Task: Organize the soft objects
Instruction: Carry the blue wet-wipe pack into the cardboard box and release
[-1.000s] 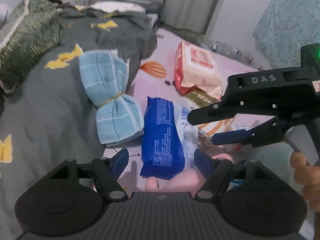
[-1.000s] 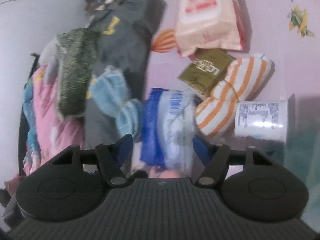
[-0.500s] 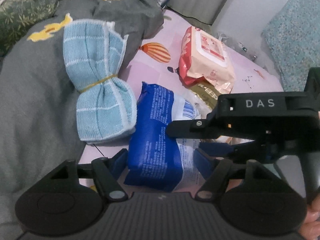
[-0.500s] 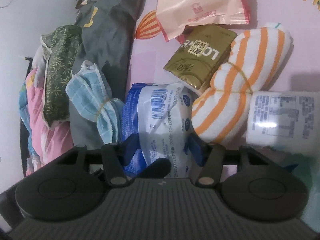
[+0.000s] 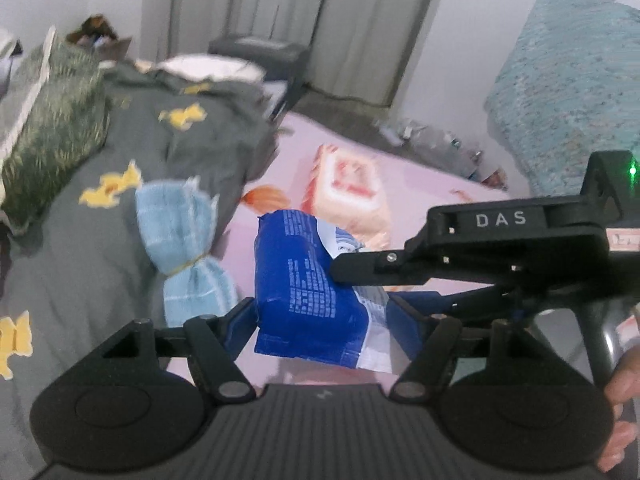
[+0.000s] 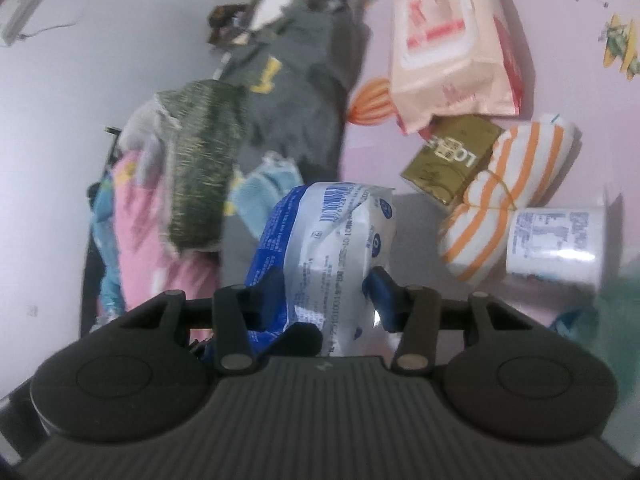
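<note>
Pink bedsheet (image 6: pixel 560 20), item one: blue-and-white tissue pack (image 6: pixel 332 248), lifted, pinched by both your right gripper (image 6: pixel 326 296) and left gripper (image 5: pixel 320 320). Next: carry it to its group.

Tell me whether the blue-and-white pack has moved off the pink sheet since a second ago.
Yes. The blue-and-white pack has risen off the pink sheet: in the right wrist view it now overlaps the gray blanket, held between both grippers' fingers.

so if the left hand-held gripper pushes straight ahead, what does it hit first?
The blue-and-white pack, already between the left hand-held gripper fingers. Beyond it likely the pink wipes pack, though depth is unclear.
</note>
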The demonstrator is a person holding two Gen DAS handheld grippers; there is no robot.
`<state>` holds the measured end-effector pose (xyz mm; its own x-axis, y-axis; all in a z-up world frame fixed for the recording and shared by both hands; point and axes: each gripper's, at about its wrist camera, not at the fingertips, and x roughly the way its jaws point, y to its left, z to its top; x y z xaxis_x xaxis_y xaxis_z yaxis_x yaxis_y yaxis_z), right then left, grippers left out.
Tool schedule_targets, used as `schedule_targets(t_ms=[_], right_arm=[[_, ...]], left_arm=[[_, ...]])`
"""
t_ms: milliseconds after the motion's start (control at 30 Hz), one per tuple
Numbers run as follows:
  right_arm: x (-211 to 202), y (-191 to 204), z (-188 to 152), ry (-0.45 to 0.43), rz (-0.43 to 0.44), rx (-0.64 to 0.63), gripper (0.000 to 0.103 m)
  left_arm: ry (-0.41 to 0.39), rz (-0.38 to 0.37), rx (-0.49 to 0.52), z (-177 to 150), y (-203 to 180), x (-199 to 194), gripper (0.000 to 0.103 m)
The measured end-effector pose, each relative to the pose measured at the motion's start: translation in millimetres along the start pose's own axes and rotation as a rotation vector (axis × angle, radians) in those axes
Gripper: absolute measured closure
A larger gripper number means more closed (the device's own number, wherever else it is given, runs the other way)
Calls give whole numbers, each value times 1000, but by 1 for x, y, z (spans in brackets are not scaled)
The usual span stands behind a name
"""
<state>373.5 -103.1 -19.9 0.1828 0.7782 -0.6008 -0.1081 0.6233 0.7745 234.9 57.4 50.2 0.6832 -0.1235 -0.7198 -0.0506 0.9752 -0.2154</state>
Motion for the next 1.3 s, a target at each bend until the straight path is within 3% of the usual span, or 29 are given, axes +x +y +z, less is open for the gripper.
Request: schedule_targets(t_ms=[133, 300, 500, 667, 800, 933, 1100, 1300], right_arm=[[-54, 5, -13, -59, 33, -29, 56], [-148, -18, -35, -160, 55, -7, 56], [-258, -65, -79, -316, -5, 34, 56], [-313, -119, -117, -382, -67, 116, 55], [-323, -162, -133, -390, -95, 189, 55], [-309, -204, -132, -330, -115, 240, 54], [-288, -244, -132, -222, -194, 311, 54], [-289, -232, -133, -211, -272, 238, 54]], left_arm=[[-45, -56, 67, 0, -42, -27, 32], [-60, -195, 163, -7, -108, -49, 31], [-3, -364, 276, -31, -193, -50, 30], [82, -426, 337, -59, -250, -28, 30], [142, -409, 377, -80, -276, -4, 30], [196, -357, 436, -92, -285, 20, 30], [166, -379, 446, -90, -272, 8, 29], [99, -379, 405, -81, -235, -21, 26]])
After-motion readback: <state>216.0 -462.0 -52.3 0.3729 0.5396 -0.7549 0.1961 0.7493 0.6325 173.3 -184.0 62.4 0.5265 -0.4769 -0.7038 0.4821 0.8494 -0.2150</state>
